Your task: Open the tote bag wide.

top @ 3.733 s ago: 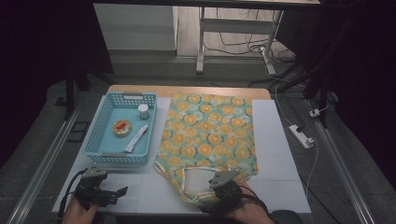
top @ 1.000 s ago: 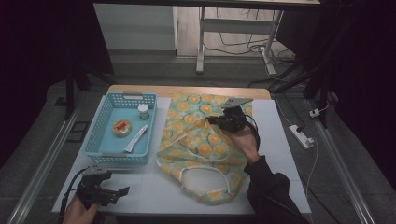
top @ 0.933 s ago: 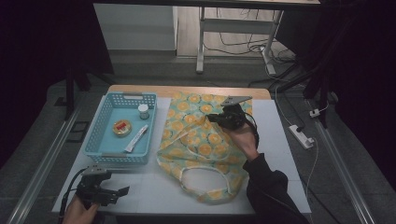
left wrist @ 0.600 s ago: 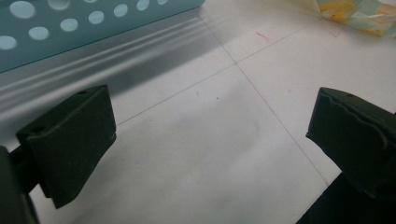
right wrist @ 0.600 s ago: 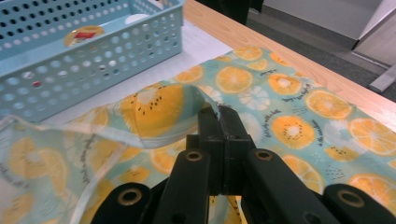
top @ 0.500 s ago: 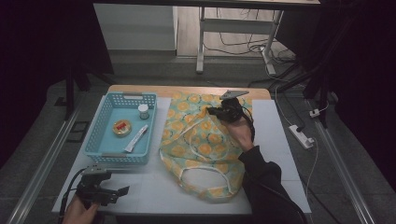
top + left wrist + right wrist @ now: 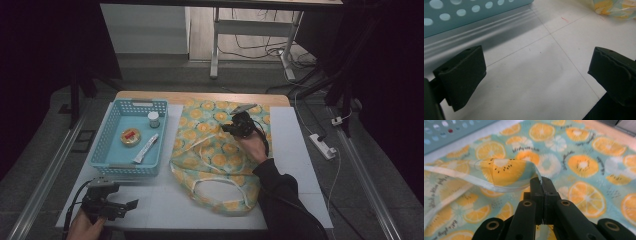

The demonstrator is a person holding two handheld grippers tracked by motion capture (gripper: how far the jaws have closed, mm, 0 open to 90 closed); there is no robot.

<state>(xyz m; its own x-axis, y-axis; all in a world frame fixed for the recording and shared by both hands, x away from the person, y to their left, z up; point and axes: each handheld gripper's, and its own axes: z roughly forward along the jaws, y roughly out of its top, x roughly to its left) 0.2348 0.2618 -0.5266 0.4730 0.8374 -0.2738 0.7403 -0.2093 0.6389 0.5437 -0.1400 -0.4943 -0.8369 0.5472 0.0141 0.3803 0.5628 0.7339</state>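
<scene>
Since the first frame, our right tool has carried the bag's front edge from the near side toward the far side, folding the fabric back, and it has just dipped lower. Its jaws are clamped tight on that hem, presumably to hold the mouth open. Bag lies flat on the tabletop, beside the blue basket. Left tool rests near the front edge, jaws wide, holding nothing, likely waiting to load items.
</scene>
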